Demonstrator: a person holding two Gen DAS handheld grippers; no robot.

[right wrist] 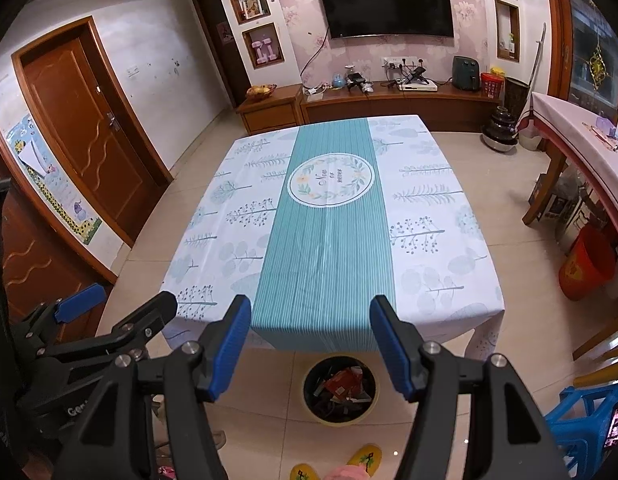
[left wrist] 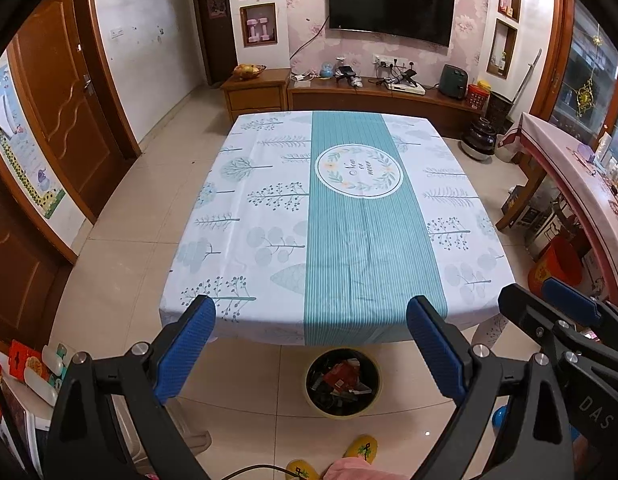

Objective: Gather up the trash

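A round bin (left wrist: 342, 383) (right wrist: 340, 390) with a yellow rim stands on the tiled floor just in front of the table's near edge; red and dark wrappers lie inside it. The table (left wrist: 269, 216) (right wrist: 429, 240) wears a white cloth with a teal stripe and shows no loose trash. My left gripper (left wrist: 311, 312) is open above the near edge, nothing between its blue pads. My right gripper (right wrist: 310, 312) hangs open the same way, empty. Each gripper shows at the side of the other's view: the right gripper (left wrist: 549, 300) and the left gripper (right wrist: 121, 300).
A wooden TV cabinet (left wrist: 381, 96) with a television above it lines the far wall. A side table (left wrist: 581, 184) with a red bucket (right wrist: 589, 264) under it stands to the right. A blue stool (right wrist: 589, 420) is at the near right. Yellow slippers (left wrist: 361, 450) lie on the floor below.
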